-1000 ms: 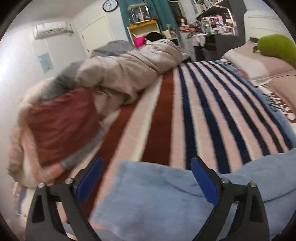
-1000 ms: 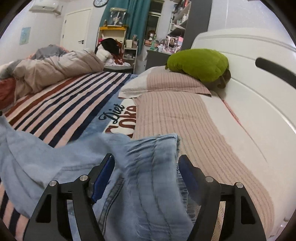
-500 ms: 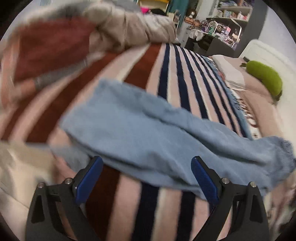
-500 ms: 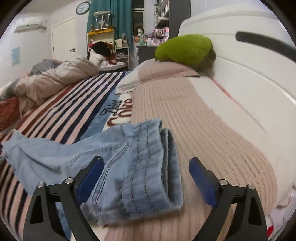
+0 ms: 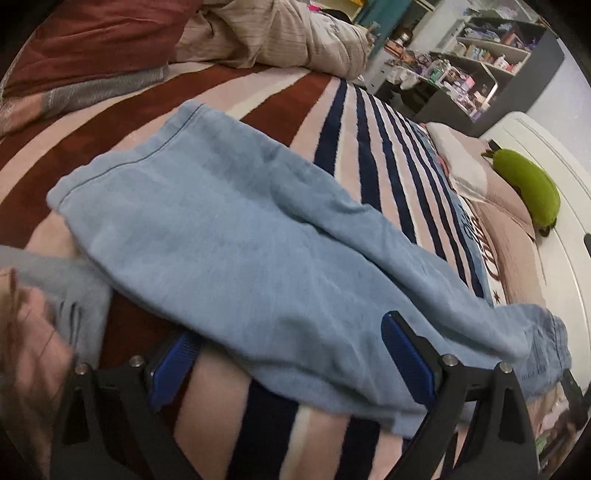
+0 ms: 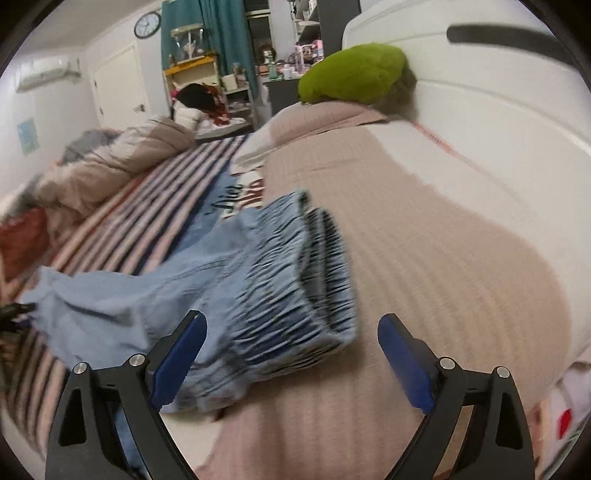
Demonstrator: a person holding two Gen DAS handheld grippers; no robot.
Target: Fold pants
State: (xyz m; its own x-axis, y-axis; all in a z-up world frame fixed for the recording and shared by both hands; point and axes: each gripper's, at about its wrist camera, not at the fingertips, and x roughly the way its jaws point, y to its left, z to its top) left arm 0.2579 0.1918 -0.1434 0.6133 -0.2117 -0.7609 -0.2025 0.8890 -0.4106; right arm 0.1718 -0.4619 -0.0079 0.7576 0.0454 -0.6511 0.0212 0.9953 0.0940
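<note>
Light blue pants lie stretched across the striped bedspread, hem at the upper left, waist toward the lower right. My left gripper is open just above the near edge of the leg, holding nothing. In the right wrist view the pants' gathered elastic waistband lies on the beige knitted cover. My right gripper is open and empty just behind the waistband.
A crumpled beige duvet and a dark red blanket lie along the far side of the bed. A green plush pillow rests against the white headboard. Shelves and clutter stand beyond the bed.
Both grippers have let go of the pants and pulled back. The pants now lie flat on the bed. The left view has tilted down over the leg.
</note>
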